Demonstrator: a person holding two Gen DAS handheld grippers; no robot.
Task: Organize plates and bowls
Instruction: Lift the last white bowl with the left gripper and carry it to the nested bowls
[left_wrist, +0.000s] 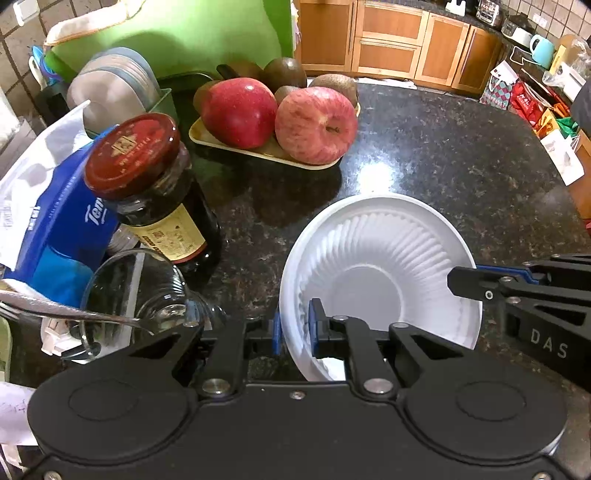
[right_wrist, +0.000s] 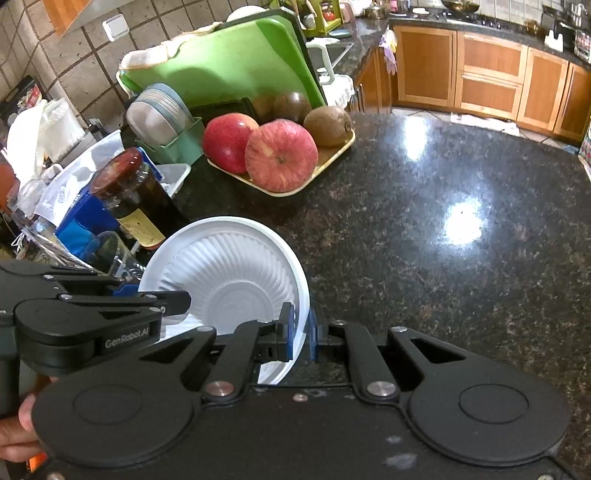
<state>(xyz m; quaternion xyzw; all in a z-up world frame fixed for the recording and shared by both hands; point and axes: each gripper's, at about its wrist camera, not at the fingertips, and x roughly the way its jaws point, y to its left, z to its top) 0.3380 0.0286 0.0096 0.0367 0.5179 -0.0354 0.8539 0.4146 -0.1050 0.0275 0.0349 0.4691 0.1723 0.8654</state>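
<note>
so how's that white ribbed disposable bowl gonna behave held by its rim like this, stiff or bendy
The white bowl looks thin-walled and fluted, so it is probably very light and likely to flex where pinched. The left gripper and right gripper each clamp opposite rim edges; pulling apart or squeezing hard could warp or crease it. Its glossy surface suggests it may slip from a light grip.

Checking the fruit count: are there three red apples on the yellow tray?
No, only two red apples sit on the yellow tray, beside brown kiwis.
</note>
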